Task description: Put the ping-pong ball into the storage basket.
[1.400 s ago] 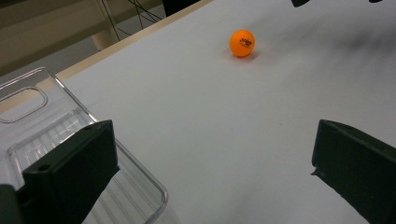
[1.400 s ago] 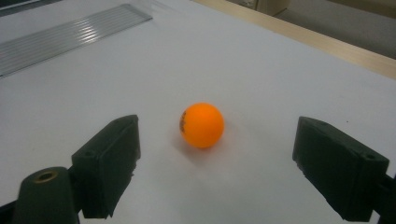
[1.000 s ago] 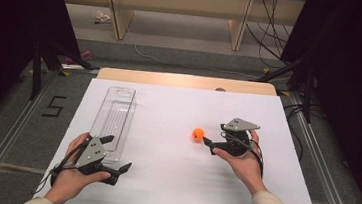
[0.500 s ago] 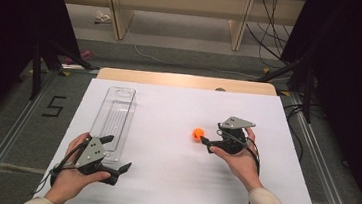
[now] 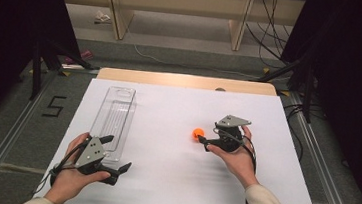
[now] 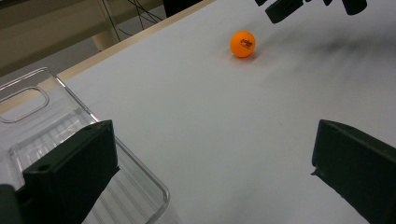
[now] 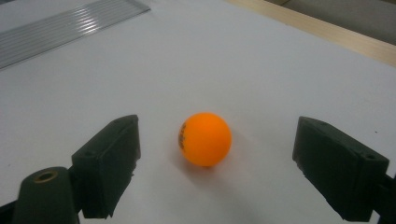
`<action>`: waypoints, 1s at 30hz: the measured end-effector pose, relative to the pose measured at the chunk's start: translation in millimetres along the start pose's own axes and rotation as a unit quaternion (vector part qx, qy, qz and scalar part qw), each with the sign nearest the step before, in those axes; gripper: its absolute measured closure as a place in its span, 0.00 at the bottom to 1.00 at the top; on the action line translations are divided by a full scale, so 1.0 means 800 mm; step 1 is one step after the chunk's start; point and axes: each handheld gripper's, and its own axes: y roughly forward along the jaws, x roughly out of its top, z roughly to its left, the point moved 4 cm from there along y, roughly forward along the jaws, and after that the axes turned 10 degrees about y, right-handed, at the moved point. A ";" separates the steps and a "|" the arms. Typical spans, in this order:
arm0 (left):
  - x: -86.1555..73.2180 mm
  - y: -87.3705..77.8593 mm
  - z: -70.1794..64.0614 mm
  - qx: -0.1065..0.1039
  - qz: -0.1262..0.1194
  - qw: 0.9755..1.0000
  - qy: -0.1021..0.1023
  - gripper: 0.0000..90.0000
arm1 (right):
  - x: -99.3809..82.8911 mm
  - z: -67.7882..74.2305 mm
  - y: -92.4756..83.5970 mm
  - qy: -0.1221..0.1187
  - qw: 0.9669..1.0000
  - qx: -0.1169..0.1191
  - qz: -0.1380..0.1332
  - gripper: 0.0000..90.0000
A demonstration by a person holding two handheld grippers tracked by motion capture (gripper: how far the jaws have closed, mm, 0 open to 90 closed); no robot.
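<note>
An orange ball rests on the white table top, right of centre. My right gripper is open and points left at the ball. In the right gripper view the ball lies in the wide gap between the two jaws of that gripper, touching neither. My left gripper sits open near the front left, beside the near end of a clear plastic tray. Seen from the left gripper, the ball is far ahead and the tray corner lies by the left jaw.
The tray is empty and runs lengthwise along the table's left side; its ribbed floor shows far off in the right gripper view. A wooden edge borders the back of the table. Cables and shelf legs lie beyond on the floor.
My right gripper has crept a little left toward the ball, so the ball now lies between its jaws. The ball and the left gripper have not moved.
</note>
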 end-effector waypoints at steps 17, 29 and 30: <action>0.000 0.000 0.000 0.001 -0.001 1.000 0.000 0.00 | 0.000 0.001 0.021 0.002 1.000 0.002 0.015 0.18; 0.000 -0.001 0.000 0.001 -0.002 1.000 -0.001 0.00 | 0.000 0.001 0.035 0.003 1.000 0.001 0.024 0.18; 0.000 -0.001 0.000 0.001 -0.002 1.000 -0.001 0.00 | 0.000 0.001 0.036 0.004 1.000 0.001 0.024 0.18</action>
